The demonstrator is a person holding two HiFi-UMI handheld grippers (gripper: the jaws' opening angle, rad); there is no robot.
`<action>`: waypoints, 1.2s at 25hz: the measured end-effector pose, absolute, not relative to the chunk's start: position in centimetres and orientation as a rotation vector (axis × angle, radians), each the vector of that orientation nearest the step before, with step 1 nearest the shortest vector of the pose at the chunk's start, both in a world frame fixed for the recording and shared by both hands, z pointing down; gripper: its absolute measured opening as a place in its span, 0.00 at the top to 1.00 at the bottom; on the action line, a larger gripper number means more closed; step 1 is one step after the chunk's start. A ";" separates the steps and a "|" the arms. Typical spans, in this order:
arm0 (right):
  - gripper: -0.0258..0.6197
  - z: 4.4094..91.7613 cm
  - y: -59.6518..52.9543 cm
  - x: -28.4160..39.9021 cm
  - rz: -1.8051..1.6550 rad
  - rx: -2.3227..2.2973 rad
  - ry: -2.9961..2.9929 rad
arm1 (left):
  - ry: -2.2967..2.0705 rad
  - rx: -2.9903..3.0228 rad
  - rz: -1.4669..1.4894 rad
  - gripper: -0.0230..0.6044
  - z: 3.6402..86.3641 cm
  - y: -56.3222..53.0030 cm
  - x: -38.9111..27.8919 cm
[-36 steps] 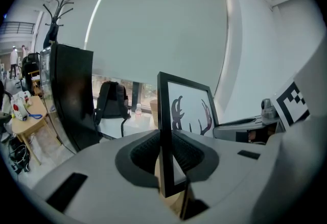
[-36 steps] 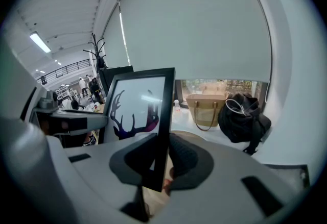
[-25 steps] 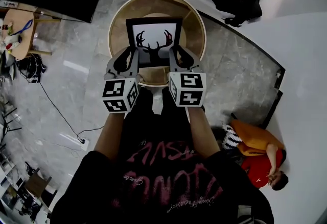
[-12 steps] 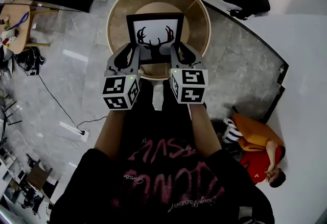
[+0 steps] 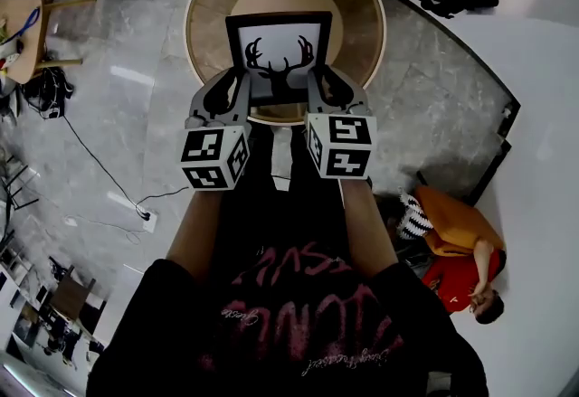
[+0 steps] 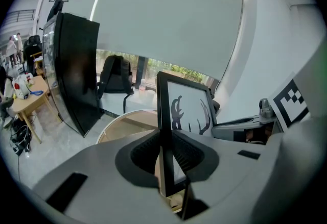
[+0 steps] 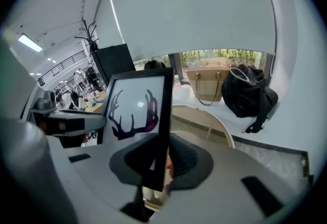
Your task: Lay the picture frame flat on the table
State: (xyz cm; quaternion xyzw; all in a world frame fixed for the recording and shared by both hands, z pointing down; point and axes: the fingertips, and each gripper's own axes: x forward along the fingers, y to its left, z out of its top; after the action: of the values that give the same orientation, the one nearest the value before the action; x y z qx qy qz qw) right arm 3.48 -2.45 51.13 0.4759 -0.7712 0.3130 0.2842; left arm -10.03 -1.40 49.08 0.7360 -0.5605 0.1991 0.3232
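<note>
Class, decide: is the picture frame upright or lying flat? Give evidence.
Upright. In both gripper views the frame stands vertical, its side edges clamped by the left gripper and right gripper.

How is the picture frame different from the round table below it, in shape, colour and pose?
Shape: the picture frame is rectangular; the table is round.
Colour: the frame has a black border round a white antler print; the table is pale wood.
Pose: the frame is held upright, clamped at its sides by the left gripper and the right gripper; the table top lies flat.
Shared: in the head view, both line up in front of the person.
</note>
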 end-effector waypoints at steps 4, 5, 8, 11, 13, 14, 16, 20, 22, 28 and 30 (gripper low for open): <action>0.83 52.7 -1.7 3.4 0.857 1.262 -2.046 | -1.463 1.906 0.532 0.85 50.6 -0.6 -10.1; 0.83 53.0 -1.6 3.4 0.862 1.259 -2.042 | -1.461 1.899 0.535 0.85 51.0 -0.4 -10.2; 0.83 53.8 -1.1 3.3 0.872 1.247 -2.032 | -1.454 1.882 0.543 0.85 51.9 0.1 -10.3; 0.83 54.6 -0.7 3.2 0.880 1.233 -2.024 | -1.448 1.867 0.550 0.85 52.7 0.5 -10.4; 0.83 55.2 -0.5 3.2 0.887 1.227 -2.018 | -1.445 1.860 0.552 0.85 53.2 0.8 -10.3; 0.83 55.5 -0.4 3.2 0.890 1.226 -2.014 | -1.444 1.855 0.553 0.85 53.6 0.9 -10.3; 0.84 56.1 -0.2 3.2 0.895 1.220 -2.009 | -1.441 1.844 0.555 0.85 54.2 1.2 -10.3; 0.84 57.5 0.5 3.2 0.915 1.207 -1.994 | -1.434 1.824 0.566 0.85 55.5 1.8 -10.3; 0.84 58.1 0.9 3.2 0.921 1.200 -1.988 | -1.429 1.818 0.569 0.85 56.1 2.2 -10.3; 0.83 60.4 1.7 3.2 0.939 1.168 -1.958 | -1.407 1.774 0.578 0.85 58.7 3.0 -10.4; 0.84 61.2 2.0 3.4 0.949 1.161 -1.946 | -1.399 1.764 0.582 0.85 59.4 3.4 -10.2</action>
State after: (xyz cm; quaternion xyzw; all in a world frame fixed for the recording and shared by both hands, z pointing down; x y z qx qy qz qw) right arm 3.37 1.96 61.18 0.4450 -0.7462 0.3640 0.3357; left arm -10.17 3.37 59.37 0.6964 -0.5521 0.2298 0.3968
